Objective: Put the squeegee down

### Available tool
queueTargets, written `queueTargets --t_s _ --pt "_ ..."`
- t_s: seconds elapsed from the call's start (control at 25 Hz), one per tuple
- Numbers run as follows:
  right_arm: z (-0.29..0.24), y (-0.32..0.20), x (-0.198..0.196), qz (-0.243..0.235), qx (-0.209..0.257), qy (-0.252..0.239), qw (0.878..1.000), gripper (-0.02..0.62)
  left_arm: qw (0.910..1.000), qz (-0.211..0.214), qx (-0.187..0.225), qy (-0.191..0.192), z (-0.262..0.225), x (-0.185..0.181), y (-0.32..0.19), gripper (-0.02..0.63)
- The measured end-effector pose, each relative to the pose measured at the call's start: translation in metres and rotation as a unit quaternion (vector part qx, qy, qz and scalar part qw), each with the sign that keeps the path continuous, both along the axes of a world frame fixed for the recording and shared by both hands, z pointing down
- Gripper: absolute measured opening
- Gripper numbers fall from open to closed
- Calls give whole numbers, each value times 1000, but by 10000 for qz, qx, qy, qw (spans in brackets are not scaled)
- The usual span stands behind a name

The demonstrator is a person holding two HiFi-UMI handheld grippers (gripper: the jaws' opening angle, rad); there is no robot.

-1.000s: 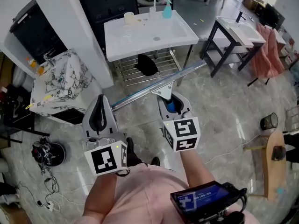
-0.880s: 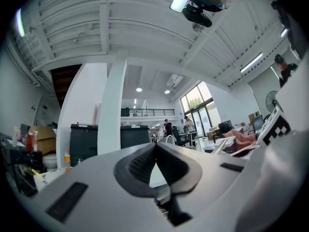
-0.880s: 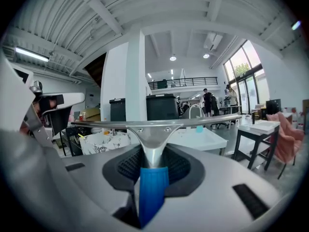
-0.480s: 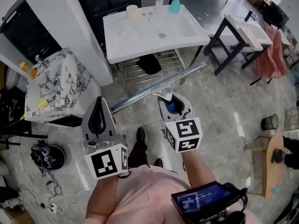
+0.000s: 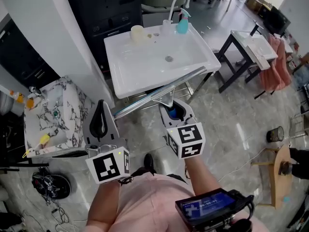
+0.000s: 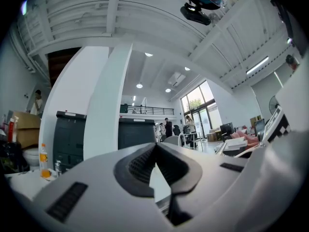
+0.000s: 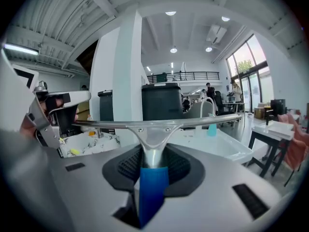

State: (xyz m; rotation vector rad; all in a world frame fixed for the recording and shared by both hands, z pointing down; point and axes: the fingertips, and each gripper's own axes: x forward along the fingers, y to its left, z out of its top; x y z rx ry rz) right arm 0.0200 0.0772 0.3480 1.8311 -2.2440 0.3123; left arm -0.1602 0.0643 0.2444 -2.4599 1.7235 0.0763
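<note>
White rectangular sink (image 5: 145, 69): turquoise spray bottle (image 5: 182, 23) and cream cup (image 5: 137, 33) on its back rim, metal squeegee (image 5: 159, 94) before it, marbled basin (image 5: 72, 105) left, black-legged table (image 5: 251, 45) right.

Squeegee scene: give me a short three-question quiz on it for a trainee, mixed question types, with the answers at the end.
1. True or false: the left gripper is shut and empty.
2. Which of these stands at the back of the white sink, by the tap? A a blue spray bottle; B a red bucket; C a kettle.
3. Fill in: the right gripper is shut on the squeegee, whose handle is coloured ____.
Key: 1 true; 2 A; 3 blue.
</note>
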Motion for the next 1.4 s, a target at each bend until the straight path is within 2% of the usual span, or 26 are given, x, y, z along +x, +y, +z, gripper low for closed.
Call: queueTargets --t_s 0.36,0.76,1.12,1.4 --pt "-18 -53 7 131 153 123 9997 103 9997 257 28 -40 -1 10 -54 9" --pt "8 -101 29 103 -97 -8 9999 103 9994 188 -211 -188 23 30 -101 9" --pt "33 -191 56 -269 -352 -247 9987 103 9980 -212 -326 -498 33 59 -181 9" --pt "23 -265 60 -869 -266 -470 9947 103 9945 -803 -120 -656 8 72 -228 9"
